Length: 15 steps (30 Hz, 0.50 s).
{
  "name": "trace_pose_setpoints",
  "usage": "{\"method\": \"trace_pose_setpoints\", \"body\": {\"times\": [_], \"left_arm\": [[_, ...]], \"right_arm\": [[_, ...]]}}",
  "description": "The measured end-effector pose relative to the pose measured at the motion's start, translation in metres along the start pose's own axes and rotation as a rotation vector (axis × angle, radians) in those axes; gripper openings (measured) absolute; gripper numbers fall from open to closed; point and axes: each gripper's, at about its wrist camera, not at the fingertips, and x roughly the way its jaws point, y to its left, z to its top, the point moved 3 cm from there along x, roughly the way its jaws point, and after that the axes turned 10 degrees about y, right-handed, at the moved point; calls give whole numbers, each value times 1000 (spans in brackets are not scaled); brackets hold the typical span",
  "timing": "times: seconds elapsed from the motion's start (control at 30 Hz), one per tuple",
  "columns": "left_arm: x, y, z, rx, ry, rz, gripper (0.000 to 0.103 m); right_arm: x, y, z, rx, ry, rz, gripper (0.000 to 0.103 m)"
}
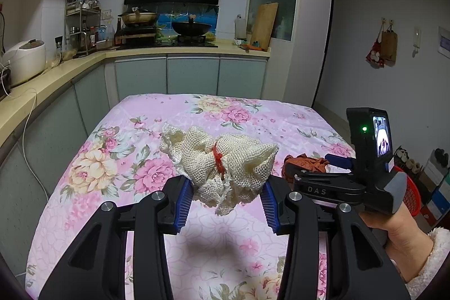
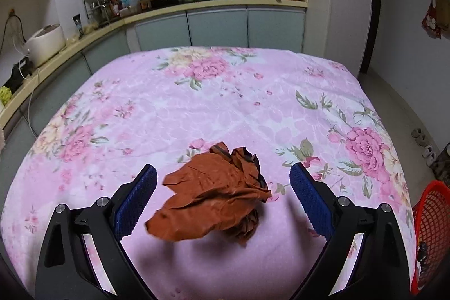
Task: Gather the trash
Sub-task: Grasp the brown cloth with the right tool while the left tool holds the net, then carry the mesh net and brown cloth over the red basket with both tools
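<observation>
A cream mesh net bag (image 1: 222,165) with a red tie is clamped between the blue pads of my left gripper (image 1: 226,203) and hangs above the pink floral table cover (image 1: 118,148); its shadow falls on the cloth below. A crumpled brown wrapper (image 2: 213,196) lies on the cover between the wide-open fingers of my right gripper (image 2: 222,204), untouched by either pad. The right gripper also shows in the left wrist view (image 1: 337,159), with the brown wrapper (image 1: 306,162) at its tip.
A red mesh basket (image 2: 430,229) stands on the floor off the table's right edge. Kitchen counters (image 1: 56,72) with a rice cooker (image 1: 25,61) and stove run along the left and far side. Shoes sit on the floor at right.
</observation>
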Motion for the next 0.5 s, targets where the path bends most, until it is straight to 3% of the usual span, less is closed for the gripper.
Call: {"method": "trace_pose_setpoints", "body": {"times": [0.1, 0.17, 0.27, 0.4, 0.5], "left_arm": [[3, -1, -2, 1, 4, -1, 41], [4, -2, -3, 1, 10, -3, 41], [5, -3, -5, 2, 15, -1, 41], [4, -2, -5, 2, 15, 5, 41], [2, -3, -6, 1, 14, 10, 41]], "right_arm": [[5, 0, 0, -14, 20, 4, 79], [9, 0, -2, -23, 45, 10, 62], [13, 0, -4, -32, 59, -7, 50], [7, -1, -8, -37, 49, -5, 41], [-4, 1, -9, -45, 23, -8, 41]]}}
